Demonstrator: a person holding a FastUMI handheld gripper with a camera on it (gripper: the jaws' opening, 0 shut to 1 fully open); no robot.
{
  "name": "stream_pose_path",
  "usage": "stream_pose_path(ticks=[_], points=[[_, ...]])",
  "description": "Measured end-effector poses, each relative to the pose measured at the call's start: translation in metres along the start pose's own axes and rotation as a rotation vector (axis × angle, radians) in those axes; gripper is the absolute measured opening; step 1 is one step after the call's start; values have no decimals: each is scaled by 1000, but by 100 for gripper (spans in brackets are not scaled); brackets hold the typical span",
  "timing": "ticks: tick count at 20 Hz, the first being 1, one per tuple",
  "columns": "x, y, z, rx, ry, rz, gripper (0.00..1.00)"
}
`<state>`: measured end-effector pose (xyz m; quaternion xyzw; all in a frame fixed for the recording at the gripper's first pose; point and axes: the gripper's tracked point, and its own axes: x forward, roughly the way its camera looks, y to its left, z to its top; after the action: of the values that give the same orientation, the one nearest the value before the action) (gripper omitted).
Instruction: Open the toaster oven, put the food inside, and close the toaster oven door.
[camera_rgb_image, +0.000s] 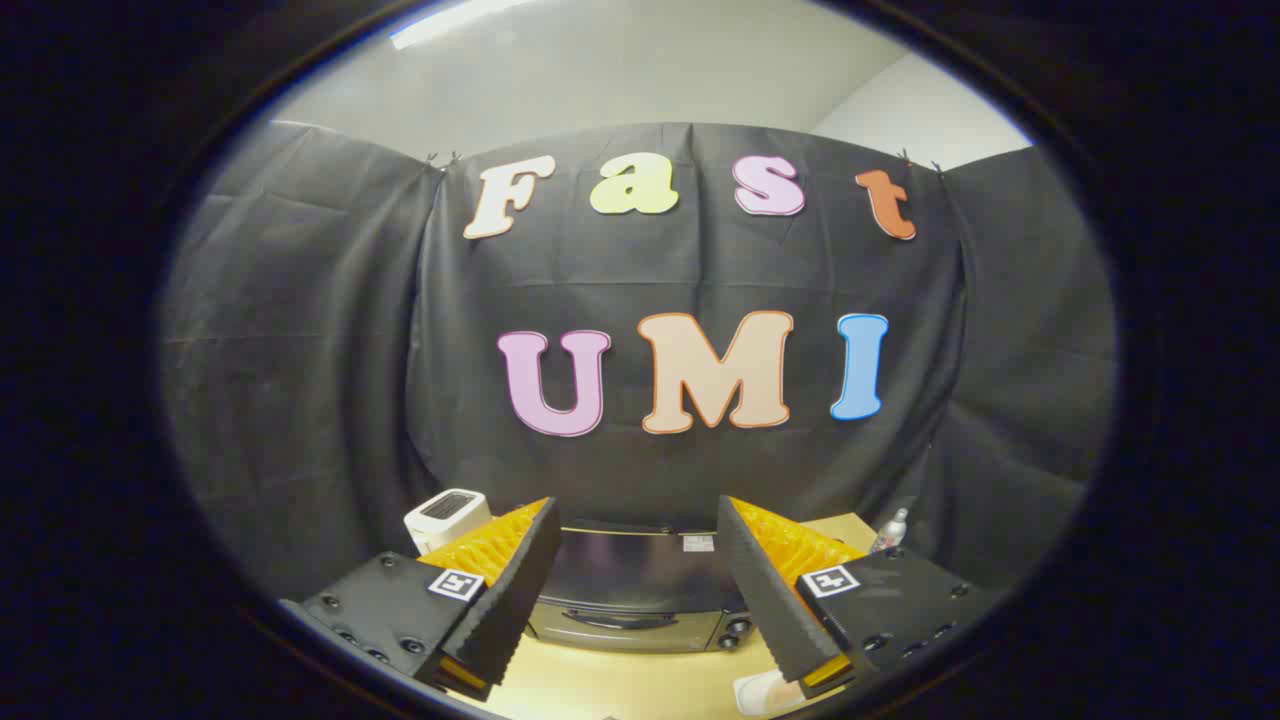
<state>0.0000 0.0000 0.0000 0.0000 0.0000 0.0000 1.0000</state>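
The toaster oven (632, 585) is a dark box with a handle along its front and knobs at the front right. It stands on a light wooden table (620, 685), just beyond my fingers and seen between them. Its door looks closed. My gripper (638, 525) is open, held above and in front of the oven, with nothing between the fingers. A pale piece of food (765, 692) lies on the table below the right finger, partly hidden by it.
A small white appliance (446, 517) stands behind the left finger, left of the oven. A small bottle (890, 530) stands at the table's far right corner. Black cloth walls close the booth behind and on both sides.
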Motion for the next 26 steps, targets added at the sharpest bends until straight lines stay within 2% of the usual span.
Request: stream_pose_path(ticks=[8,15,26], points=[[22,24,-13,37,4,5,99],[53,22,-46,78,14,-48,99],[102,20,-172,50,106,-92,99]])
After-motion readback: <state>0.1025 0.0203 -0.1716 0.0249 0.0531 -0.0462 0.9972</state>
